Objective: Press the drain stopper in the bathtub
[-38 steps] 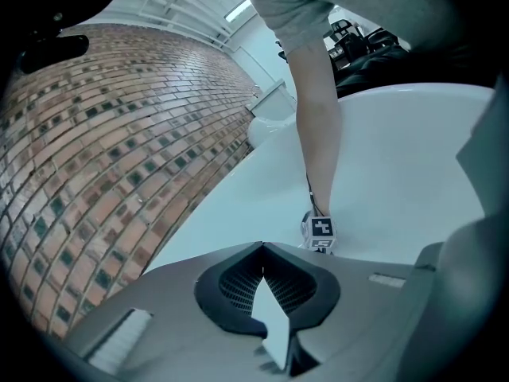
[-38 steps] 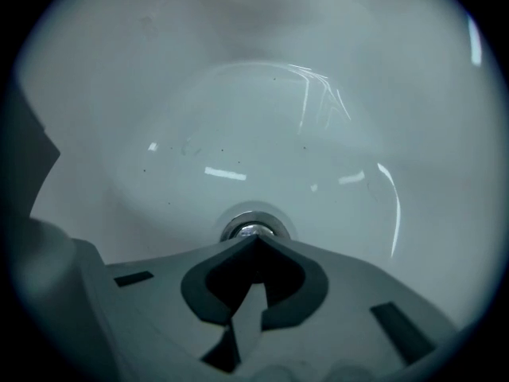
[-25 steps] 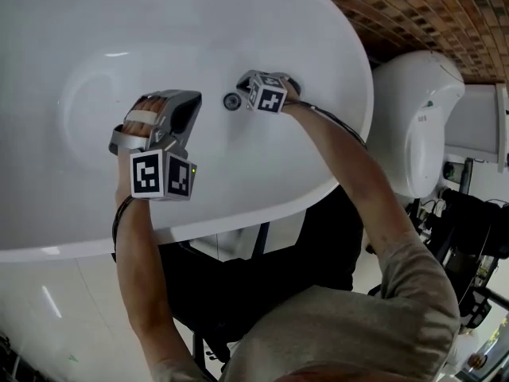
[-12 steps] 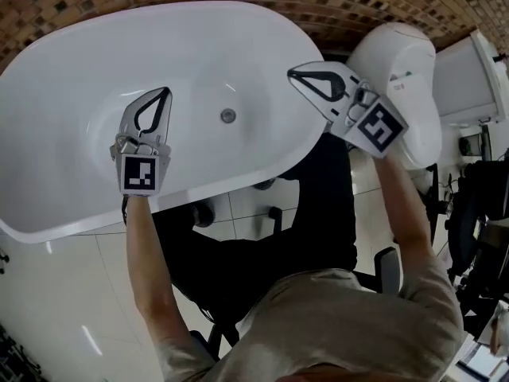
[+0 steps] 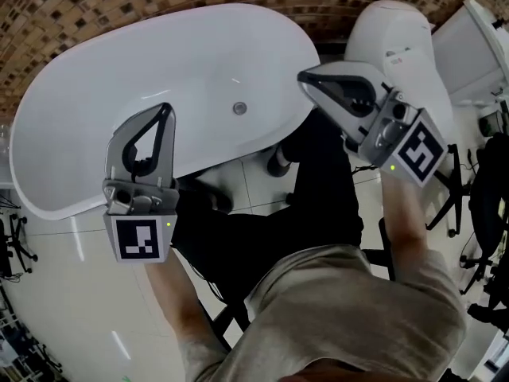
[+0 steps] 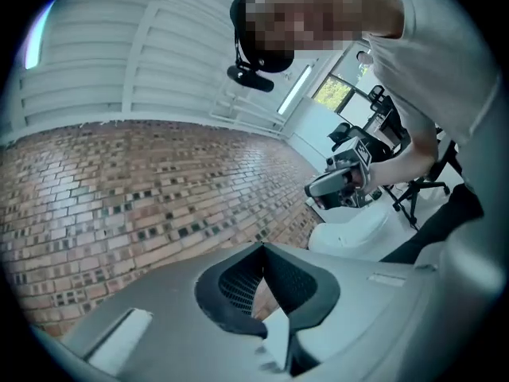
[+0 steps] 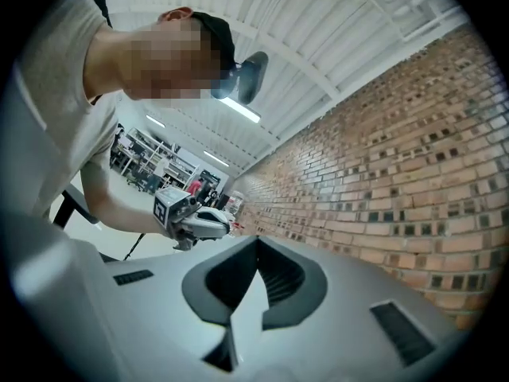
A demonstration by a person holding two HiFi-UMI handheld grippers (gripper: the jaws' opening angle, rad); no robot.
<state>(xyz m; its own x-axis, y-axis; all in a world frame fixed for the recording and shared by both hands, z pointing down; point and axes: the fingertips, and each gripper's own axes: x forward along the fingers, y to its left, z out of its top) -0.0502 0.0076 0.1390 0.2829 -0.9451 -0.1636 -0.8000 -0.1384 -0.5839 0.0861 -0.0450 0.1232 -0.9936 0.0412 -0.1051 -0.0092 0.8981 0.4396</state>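
- Toilet [image 5: 398, 42]: white, lid down.
- Brick wall [image 5: 95, 6]: behind the toilet, running off to its left.
- Tiled floor [image 5: 56, 293]: white and glossy, in front of the toilet.
- Black chair [image 5: 485, 205]: right of the toilet, nearer the camera.

Bright, even light fills the head view; the glossy white oval bathtub [image 5: 95, 94] shows a soft sheen, and the pale glossy floor tiles [image 5: 71, 293] carry thin streaks of glare. Both tool views are heavily fisheyed, black at the corners, with the brick courses bowed. A long ceiling strip light [image 7: 238, 110] glows overhead. The grey left tool [image 6: 262, 249] looks soft and smeared near the bottom edge.
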